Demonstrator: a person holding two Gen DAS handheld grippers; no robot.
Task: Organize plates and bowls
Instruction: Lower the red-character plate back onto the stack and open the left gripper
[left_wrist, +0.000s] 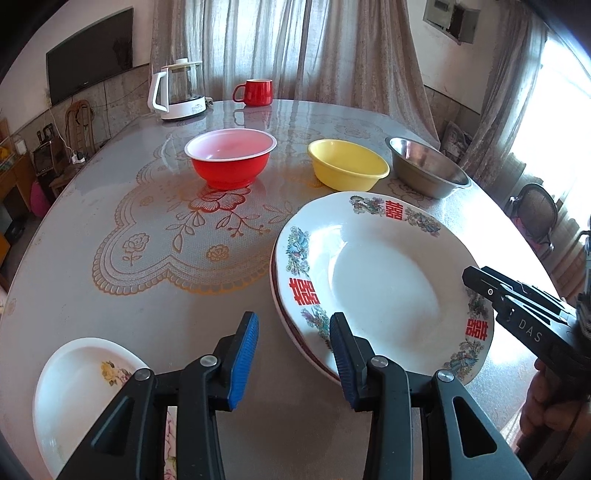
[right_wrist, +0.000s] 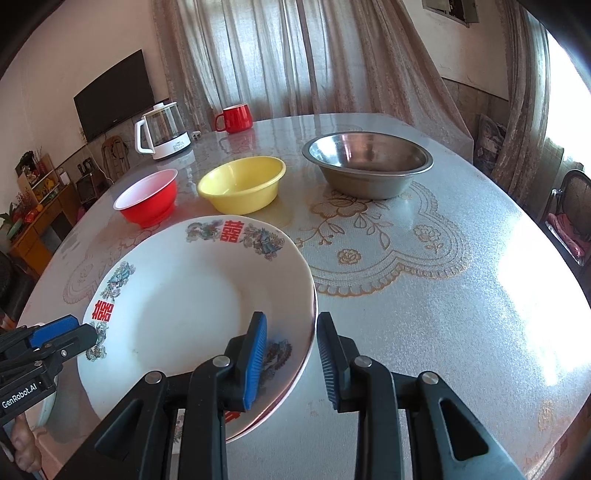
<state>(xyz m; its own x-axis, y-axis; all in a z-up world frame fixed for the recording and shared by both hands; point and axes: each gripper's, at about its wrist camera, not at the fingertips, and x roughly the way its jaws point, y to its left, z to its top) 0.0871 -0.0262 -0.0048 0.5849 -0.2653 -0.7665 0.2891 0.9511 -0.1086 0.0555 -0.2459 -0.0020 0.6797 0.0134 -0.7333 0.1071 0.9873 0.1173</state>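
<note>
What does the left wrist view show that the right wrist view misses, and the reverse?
Left wrist only: a small white floral plate near the left gripper.
Right wrist only: the right gripper straddling the stacked plates' rim.
Both: stacked double-happiness plates, red bowl, yellow bowl, steel bowl, kettle, red mug.

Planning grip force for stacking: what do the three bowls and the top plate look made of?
Red bowl: likely plastic, thin white rim, semi-gloss. Yellow bowl: plastic-looking, uniform colour, soft sheen. Grey bowl: metal, probably stainless steel, mirror-like reflections inside. Top plate: glazed ceramic by its look, glossy white with printed red and floral decoration.
</note>
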